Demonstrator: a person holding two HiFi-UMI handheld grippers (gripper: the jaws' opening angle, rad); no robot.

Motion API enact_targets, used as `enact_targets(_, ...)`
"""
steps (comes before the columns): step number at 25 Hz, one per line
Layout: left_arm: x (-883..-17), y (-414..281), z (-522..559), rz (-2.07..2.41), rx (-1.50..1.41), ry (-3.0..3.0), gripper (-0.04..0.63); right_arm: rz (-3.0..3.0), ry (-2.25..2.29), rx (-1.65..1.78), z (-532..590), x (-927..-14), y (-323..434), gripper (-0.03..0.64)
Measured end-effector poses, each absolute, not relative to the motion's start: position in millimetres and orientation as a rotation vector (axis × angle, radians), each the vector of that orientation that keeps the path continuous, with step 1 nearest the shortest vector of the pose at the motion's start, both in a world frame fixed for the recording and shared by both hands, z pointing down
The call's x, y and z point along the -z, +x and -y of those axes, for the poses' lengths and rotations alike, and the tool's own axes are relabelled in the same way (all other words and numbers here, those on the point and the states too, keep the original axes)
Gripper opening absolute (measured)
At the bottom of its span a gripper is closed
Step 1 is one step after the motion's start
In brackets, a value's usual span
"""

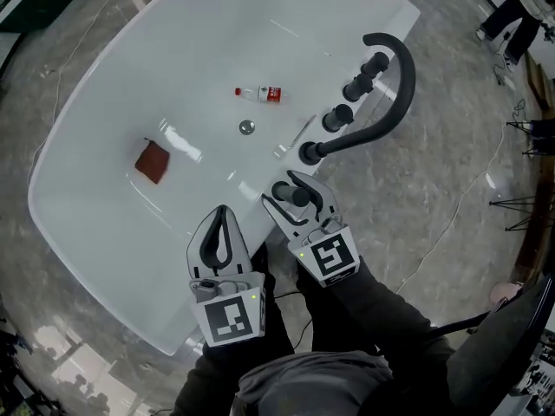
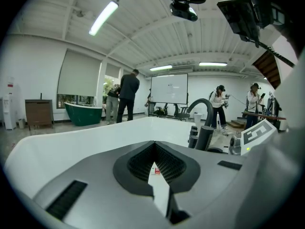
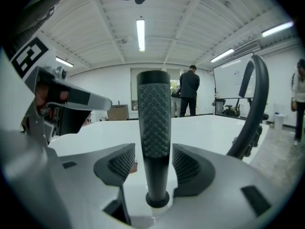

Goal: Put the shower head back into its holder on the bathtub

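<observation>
Far left, on the floor of the glossy white oval bathtub (image 1: 199, 50): flat dark red square cloth (image 1: 153, 161), well apart from everything else.

Next, over the near rim: left gripper (image 1: 223, 211), grey with a black-and-white marker cube, jaws pressed together at the tips, nothing between them. Points across the tub, away from the person.

Further in, near the middle of the tub floor: small clear plastic bottle (image 1: 263, 94) with a red cap and red label, on its side. Just below it in the head view, round metal drain (image 1: 247, 127).

Right of the left gripper, at the tub's rim: right gripper (image 1: 288, 191), jaws spread wide. Between them, upright, the dark grey shower head (image 3: 153, 123) with a dimpled grip, seated in its round black holder (image 3: 157, 200) on the bathtub edge. Clear gaps between both ribbed pads and the handle, so no pinch.

Further right along the rim: two black cylindrical knobs (image 1: 337, 117), then the tall black curved spout (image 1: 395, 94), arching up and over the row of fittings.

Beyond the tub, grey marbled floor (image 1: 434, 189). Top right corner: a person (image 1: 512, 11) in dark trousers, standing well away.
</observation>
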State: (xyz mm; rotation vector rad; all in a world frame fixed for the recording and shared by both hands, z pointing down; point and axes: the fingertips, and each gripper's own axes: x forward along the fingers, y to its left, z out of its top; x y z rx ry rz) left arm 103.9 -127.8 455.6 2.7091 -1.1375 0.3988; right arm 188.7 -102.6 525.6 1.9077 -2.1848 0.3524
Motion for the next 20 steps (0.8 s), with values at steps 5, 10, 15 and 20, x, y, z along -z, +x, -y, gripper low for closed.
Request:
enact_targets(5,-455.8,100.2,131.1,1.147,-0.395,2.703,0.003,2.197,1.907,-0.344,108.3,-521.9,185.4,0.235)
enact_targets(10,-456.8,98.8,130.7,1.144,-0.406,2.690,0.003,2.196,1.901,-0.346,107.2,-522.2,184.5,0.235)
enact_targets(15,-456.4,97.5,132.4,1.139,-0.418,2.692,0.003,2.196,1.904,-0.351,108.0,-521.5,182.9,0.235)
enact_targets(20,-459.2,99.2,131.7,1.133,-0.424,2.690,0.003,2.190,1.906,-0.346,109.5,-522.6,185.1,0.235)
